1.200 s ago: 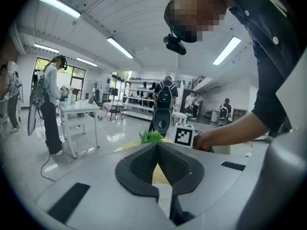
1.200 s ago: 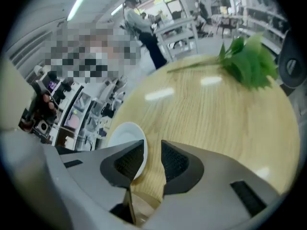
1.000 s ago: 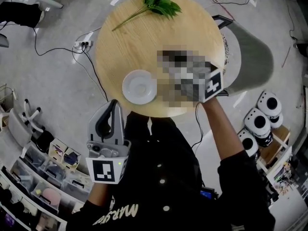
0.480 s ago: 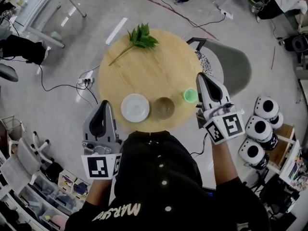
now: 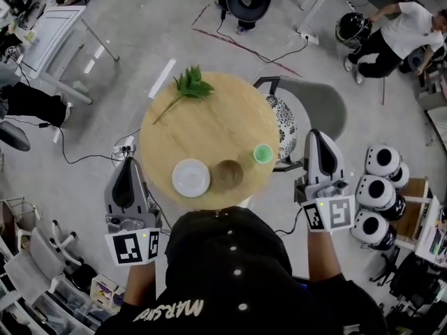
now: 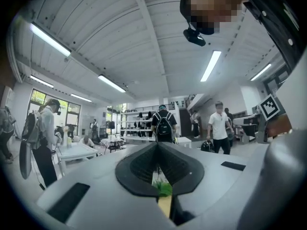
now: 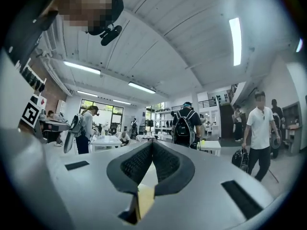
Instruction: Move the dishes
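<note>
Dishes are sitting in a row along the edge of the round wooden table (image 5: 209, 128) nearest you. A white plate (image 5: 191, 177) is lying at the left end of that edge. A brown bowl (image 5: 228, 174) is sitting just beside it, toward the middle of the edge. A small green cup (image 5: 263, 153) is standing near the table's right rim, a little apart from the bowl. A green leafy sprig (image 5: 187, 87) is lying at the table's far rim, with its stem running along the far-left edge of the wood.

You are holding your left gripper (image 5: 128, 166) off the table's left side, over the floor, about level with the plate and touching neither table nor dish. Its jaws are resting together with nothing clamped between them. The left gripper view is showing only a thin slit between the pads, with a scrap of green and tan behind it.

You are holding your right gripper (image 5: 318, 137) off the table's right side, beyond the cup, also clear of everything. Its jaws are likewise pressed together and gripping nothing.

A grey chair (image 5: 318, 107) is standing against the table's far-right rim. A power strip (image 5: 122, 147) and its cables are lying on the floor near the table's left rim.
</note>
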The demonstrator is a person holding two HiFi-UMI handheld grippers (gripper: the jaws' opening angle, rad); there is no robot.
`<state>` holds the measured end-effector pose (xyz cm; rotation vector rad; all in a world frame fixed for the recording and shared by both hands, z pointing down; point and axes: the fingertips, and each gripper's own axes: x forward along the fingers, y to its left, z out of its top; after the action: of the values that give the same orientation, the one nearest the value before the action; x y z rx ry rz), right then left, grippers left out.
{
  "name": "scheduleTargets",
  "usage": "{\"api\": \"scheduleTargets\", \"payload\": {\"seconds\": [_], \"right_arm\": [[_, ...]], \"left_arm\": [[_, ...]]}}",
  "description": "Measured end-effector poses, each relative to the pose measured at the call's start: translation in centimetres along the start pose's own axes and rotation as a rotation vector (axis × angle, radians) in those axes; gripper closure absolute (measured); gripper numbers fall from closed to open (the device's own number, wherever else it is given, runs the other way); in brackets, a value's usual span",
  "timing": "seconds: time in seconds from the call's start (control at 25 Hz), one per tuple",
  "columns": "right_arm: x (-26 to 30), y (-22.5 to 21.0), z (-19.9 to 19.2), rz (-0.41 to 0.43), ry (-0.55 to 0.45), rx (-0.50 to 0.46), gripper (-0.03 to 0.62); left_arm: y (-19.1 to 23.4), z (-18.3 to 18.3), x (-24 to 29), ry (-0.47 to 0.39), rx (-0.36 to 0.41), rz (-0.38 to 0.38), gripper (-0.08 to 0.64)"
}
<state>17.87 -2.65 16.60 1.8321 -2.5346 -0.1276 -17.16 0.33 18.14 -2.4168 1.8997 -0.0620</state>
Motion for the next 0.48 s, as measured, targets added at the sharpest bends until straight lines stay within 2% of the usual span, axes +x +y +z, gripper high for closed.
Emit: {"api": "scheduleTargets", "payload": {"seconds": [0.28,0.48], "right_arm": [[-2.4,-1.4,1.8,-0.048,-0.060,-0.015,0.594],[-3.5,-2.7,1.7,-0.080,-0.078,-0.019,0.594]], "left_arm": [[1.4,1.6,-0.9,-0.021,0.026,0.038,0.543],[1.7,2.0,-1.2,-0.033,0.033,0.038,0.543]]}}
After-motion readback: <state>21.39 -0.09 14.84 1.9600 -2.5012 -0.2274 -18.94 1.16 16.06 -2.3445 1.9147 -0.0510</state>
